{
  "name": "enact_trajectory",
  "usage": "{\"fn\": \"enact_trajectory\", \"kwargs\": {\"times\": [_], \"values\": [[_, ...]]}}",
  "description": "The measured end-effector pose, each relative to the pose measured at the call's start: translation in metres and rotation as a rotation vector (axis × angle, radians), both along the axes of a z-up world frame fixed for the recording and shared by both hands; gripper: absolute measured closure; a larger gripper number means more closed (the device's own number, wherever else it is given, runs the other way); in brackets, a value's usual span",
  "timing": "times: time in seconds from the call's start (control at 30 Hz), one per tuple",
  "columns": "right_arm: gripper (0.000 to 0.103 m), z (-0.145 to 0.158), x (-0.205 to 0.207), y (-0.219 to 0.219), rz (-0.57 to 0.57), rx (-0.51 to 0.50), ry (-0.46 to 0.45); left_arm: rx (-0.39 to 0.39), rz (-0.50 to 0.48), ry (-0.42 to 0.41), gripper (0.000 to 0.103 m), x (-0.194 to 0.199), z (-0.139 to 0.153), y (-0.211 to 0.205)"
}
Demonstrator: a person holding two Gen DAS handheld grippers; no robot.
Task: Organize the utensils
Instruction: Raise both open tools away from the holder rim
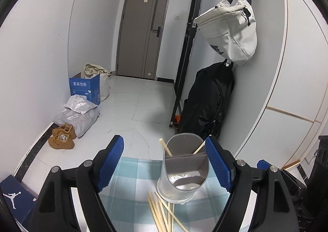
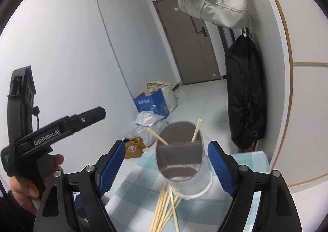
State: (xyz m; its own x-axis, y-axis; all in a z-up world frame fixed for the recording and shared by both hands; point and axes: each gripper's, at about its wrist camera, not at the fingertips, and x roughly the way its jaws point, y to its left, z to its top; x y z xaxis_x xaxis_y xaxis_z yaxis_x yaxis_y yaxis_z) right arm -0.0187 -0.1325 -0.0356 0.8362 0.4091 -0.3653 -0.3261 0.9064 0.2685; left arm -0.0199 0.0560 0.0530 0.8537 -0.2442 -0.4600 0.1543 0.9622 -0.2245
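Left tool: jaws wide apart, nothing gripped; blue ribbed pads stand either side of the holder without touching it; points forward and somewhat downward.
Right tool: jaws wide apart, empty; holder sits in the gap between the pads, clear of both; angled slightly downward.
Left hand: seen from the right wrist view, fingers wrapped round the black handle of the left tool, at the left edge.
Utensil holder: grey cylinder with inner dividers, upright on the bench, just ahead of both tools.
Chopsticks in holder: two pale sticks, leaning out of the rear compartment in opposite directions.
Loose chopsticks: a crossed bundle lying flat on the cloth, at the near foot of the holder.
Bench: covered by a teal-and-white checked cloth.
Beyond: white tiled floor, brown shoes, blue carton, black bag.
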Motion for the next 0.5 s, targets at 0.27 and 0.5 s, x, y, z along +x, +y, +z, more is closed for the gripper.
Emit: {"fn": "enact_trajectory", "kwargs": {"times": [0.27,0.5], "values": [[0.019,-0.03,-0.007,0.002,0.012,-0.034,0.038,0.028,0.027,0.039,0.012,-0.006,-0.028,0.003],[0.019,-0.055,-0.003,0.004,0.026,-0.081,0.113,0.027,0.062,0.132,0.011,-0.001,-0.069,0.016]]}}
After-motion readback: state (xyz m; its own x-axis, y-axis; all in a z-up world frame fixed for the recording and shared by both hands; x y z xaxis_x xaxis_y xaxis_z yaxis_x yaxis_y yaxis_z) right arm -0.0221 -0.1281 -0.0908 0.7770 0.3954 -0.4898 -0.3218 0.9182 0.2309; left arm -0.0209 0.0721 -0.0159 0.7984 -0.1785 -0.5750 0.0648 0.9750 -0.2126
